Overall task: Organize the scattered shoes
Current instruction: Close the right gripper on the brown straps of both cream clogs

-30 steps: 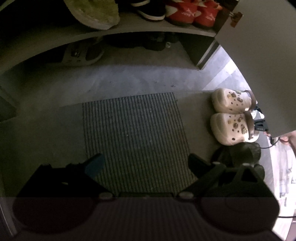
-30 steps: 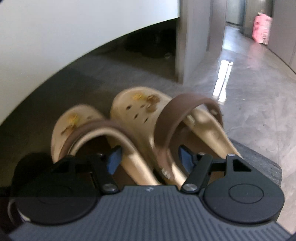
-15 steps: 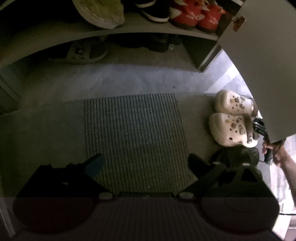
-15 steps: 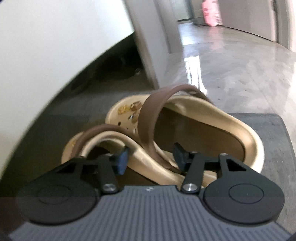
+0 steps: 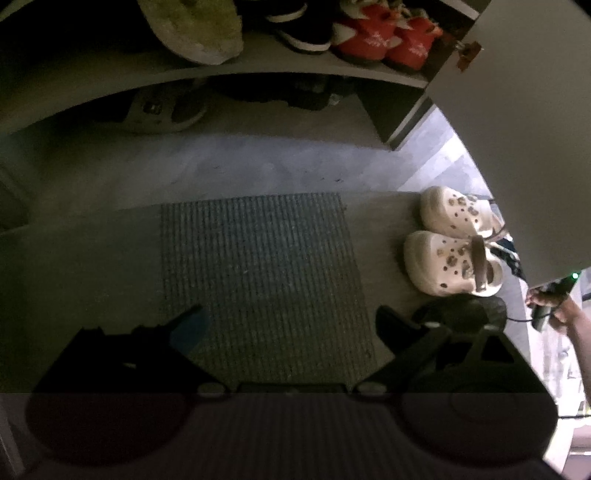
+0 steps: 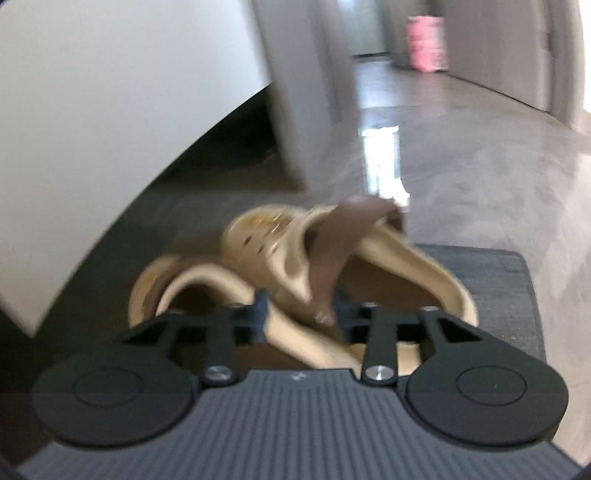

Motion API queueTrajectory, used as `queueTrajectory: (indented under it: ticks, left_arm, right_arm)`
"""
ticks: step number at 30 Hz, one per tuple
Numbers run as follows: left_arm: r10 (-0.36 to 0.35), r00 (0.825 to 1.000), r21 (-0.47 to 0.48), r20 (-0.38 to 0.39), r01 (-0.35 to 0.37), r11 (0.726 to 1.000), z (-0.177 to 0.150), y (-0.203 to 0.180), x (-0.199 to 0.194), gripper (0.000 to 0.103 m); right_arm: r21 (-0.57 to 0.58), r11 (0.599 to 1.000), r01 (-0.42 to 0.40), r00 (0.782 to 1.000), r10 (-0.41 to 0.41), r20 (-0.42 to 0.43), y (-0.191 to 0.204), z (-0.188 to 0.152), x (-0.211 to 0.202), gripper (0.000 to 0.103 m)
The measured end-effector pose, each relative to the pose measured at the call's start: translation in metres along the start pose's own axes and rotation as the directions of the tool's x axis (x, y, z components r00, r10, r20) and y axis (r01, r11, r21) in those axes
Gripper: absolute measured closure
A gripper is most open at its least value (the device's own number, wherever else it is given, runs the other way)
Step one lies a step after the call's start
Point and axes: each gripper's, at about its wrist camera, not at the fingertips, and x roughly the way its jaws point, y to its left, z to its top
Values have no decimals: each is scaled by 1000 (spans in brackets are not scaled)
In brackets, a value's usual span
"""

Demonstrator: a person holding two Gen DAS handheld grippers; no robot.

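Note:
A pair of beige clogs (image 5: pixel 439 262) with brown heel straps stands right of the doormat (image 5: pixel 258 280). In the right wrist view my right gripper (image 6: pixel 301 314) pinches the two clogs' inner walls together, the right clog (image 6: pixel 388 266) tilted against the left clog (image 6: pixel 173 291). Its jaws are opening, though the pads still press on the clog walls between them. The picture is blurred. My left gripper (image 5: pixel 288 317) hangs open over the doormat with nothing between its fingers.
A shoe shelf (image 5: pixel 295 74) at the back holds red slippers (image 5: pixel 380 40), a fluffy slipper (image 5: pixel 192 29) and dark shoes, with a grey sandal (image 5: pixel 162 110) below. A cabinet door (image 5: pixel 535 129) stands open on the right. Dark shoes (image 5: pixel 458 314) lie near the clogs. A person's hand (image 5: pixel 550 310) shows beside them.
My right gripper's fingers have drawn in onto the clogs' inner walls and squeezed them together, and the right clog has tipped. The left gripper has stayed in place.

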Motion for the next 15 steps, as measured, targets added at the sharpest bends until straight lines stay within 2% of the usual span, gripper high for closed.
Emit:
queueTrajectory:
  ticks: [1, 3, 5, 7, 10, 13, 15]
  left_arm:
    - [-3, 1000, -14, -6, 3, 1000, -1, 2, 0, 4]
    - [-3, 1000, -30, -10, 3, 1000, -2, 6, 0, 4]
    - [1, 1000, -38, -13, -2, 999, -3, 10, 0, 4]
    - [12, 1000, -37, -12, -13, 999, -5, 15, -1, 4]
    - [19, 1000, -54, -21, -20, 998, -10, 25, -1, 4]
    - [12, 999, -89, -35, -15, 996, -13, 35, 0, 4]
    - [11, 999, -103, -36, -14, 995, -14, 39, 0, 4]
  right_arm:
    - [-12, 1000, -6, 1000, 6, -11, -1, -1, 3, 37]
    - [-51, 999, 8, 1000, -9, -28, -1, 0, 13, 35]
    - [-71, 997, -7, 1000, 5, -25, 0, 2, 17, 21]
    - [-78, 997, -30, 999, 28, -25, -2, 4, 19, 17]
    - [-70, 996, -50, 998, 48, -32, -1, 3, 13, 19]
    - [-193, 980, 38, 999, -45, -31, 9, 6, 6, 20]
    - [-180, 982, 63, 998, -64, -1, 4, 9, -1, 20]
